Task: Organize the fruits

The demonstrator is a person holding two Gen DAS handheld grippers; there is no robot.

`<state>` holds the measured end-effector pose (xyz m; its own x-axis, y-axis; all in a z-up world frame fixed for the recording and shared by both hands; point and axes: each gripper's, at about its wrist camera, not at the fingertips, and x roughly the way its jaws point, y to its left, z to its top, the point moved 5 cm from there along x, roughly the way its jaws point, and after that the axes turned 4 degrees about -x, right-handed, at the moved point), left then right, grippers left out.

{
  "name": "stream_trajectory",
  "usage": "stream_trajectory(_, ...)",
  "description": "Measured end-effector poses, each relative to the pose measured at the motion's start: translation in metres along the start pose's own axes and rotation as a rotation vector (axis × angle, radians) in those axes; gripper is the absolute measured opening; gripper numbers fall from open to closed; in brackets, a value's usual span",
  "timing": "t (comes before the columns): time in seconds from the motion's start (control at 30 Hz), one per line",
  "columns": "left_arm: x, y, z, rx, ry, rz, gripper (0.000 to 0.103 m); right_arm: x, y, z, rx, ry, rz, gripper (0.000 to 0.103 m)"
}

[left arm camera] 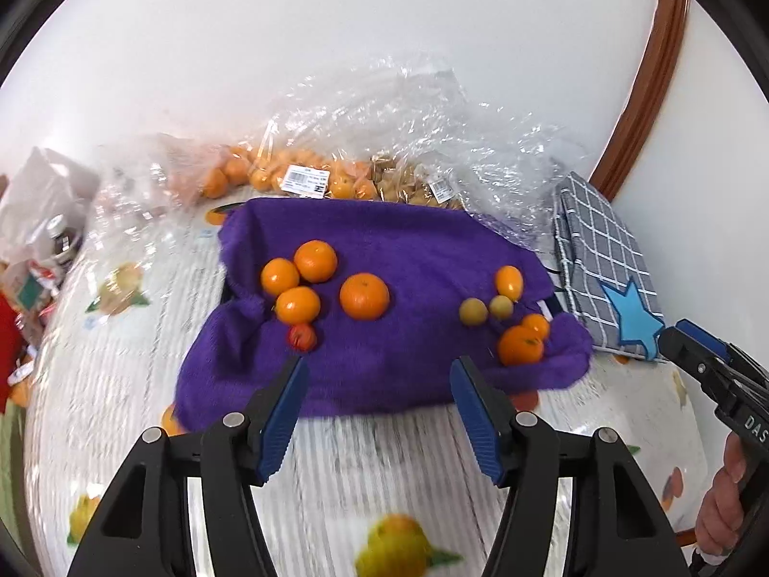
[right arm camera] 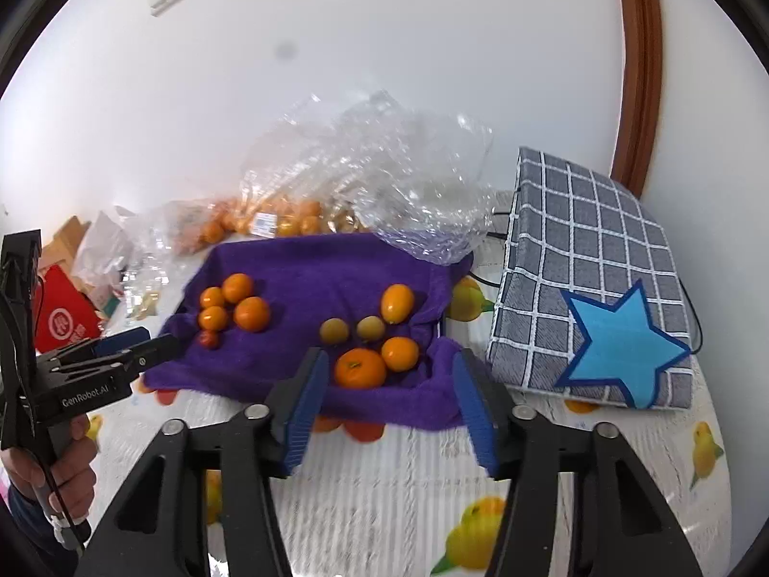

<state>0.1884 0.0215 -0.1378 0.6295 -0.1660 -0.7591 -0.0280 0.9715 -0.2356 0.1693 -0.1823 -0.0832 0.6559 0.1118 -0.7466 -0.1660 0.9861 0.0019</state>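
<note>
Beyond open left tongs: fruits on towel.

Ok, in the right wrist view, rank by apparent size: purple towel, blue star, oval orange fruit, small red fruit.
1. purple towel
2. blue star, though it sits nearer the camera
3. oval orange fruit
4. small red fruit

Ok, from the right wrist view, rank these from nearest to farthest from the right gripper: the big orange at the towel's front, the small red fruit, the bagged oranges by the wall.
From the right gripper:
1. Big orange, just ahead between the open jaws, at the purple towel's front edge.
2. Small red fruit, farther left on the towel.
3. Bagged oranges, behind the towel, against the wall.
</note>
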Motion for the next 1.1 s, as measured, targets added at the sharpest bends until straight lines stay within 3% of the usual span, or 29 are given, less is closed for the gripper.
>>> stream_trajectory(0.2, -0.047, -0.005, -0.026, 0.007, -0.063, 0.005, 0.065, -0.046, 0.012, -0.024, -0.034, -0.022, -0.015, 0.066)
stream_trajectory(0.43, -0.094, -0.012, -0.048, 0.008, -0.13, 0.023, 0.08, -0.099, 0.02, -0.049, -0.067, -0.104, -0.105, 0.099)
stream_trajectory(0.6, -0.121, -0.019, -0.056, 0.033, -0.186, 0.041, 0.086, -0.122, 0.018, -0.058, -0.076, -0.123, -0.155, 0.1)
stream_trajectory(1.1, -0.139, -0.022, -0.063, 0.024, -0.224, 0.053, 0.087, -0.139, 0.012, -0.071, -0.058, -0.122, -0.158, 0.1)
